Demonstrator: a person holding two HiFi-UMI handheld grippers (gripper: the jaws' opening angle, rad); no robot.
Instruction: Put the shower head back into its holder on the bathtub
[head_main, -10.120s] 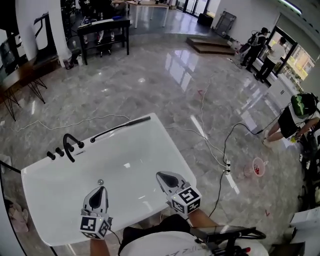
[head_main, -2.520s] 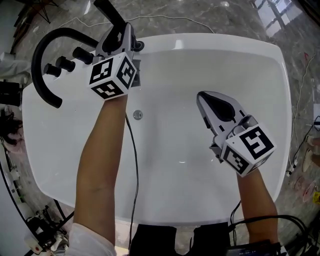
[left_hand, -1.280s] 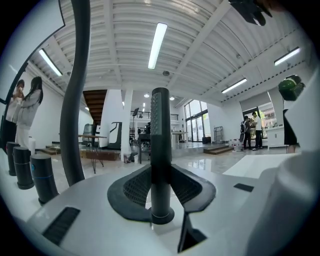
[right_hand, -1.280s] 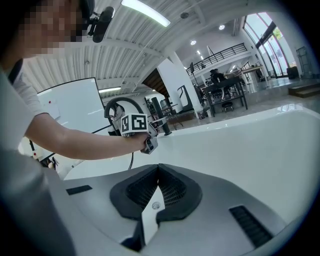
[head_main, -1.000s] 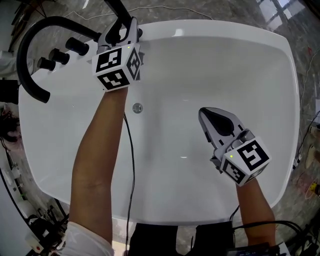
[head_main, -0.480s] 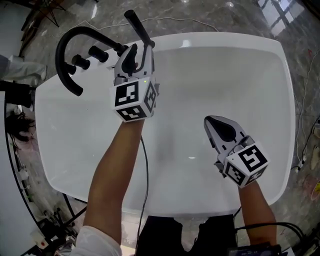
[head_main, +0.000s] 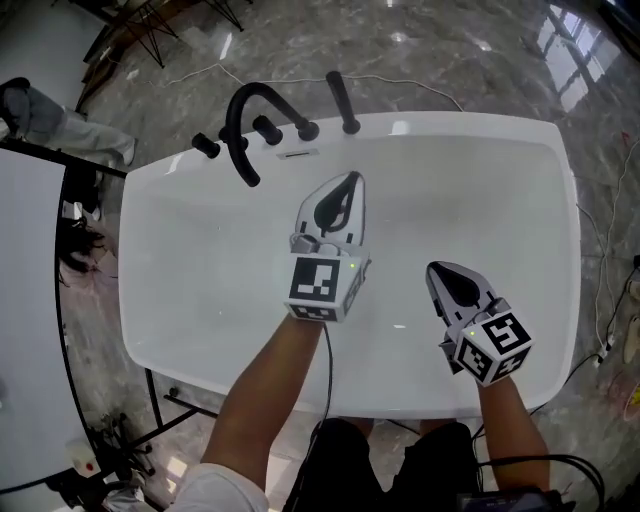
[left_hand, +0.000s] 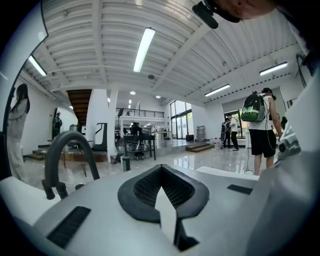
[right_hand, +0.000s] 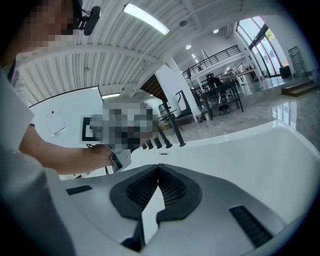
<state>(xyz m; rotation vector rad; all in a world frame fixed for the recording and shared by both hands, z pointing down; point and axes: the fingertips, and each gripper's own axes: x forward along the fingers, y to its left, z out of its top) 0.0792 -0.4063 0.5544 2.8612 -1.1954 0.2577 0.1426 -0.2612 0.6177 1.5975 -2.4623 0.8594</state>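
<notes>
Shower head (head_main: 343, 100) stands upright in its holder (head_main: 351, 127) on the bathtub (head_main: 480, 125) rim, top centre of the head view, just right of the black faucet (head_main: 243, 120) and knobs (head_main: 266, 129). Nothing touches it. Placing looks done; the step in hand reads as pulling away after release.

Left gripper (head_main: 348, 185) hangs over the basin mid-frame, well apart from the shower head. Its jaws have just been closing and now meet with nothing between them; the left gripper view shows the pads together, with only the faucet and room beyond. Right gripper (head_main: 438, 272), lower right over the basin, is also clenched on nothing.

Next move probably just calls for clearing both grippers off the tub. Worth checking the shower head sits fully down; seating depth can't be told from here.

Versus half a second earlier, the left gripper was up at the rim with jaws spread beside the shower head. Now it is back, lower in frame and shut, while the right gripper is in nearly the same spot. Tub looks smaller, and more floor (head_main: 450, 50) shows around it.
</notes>
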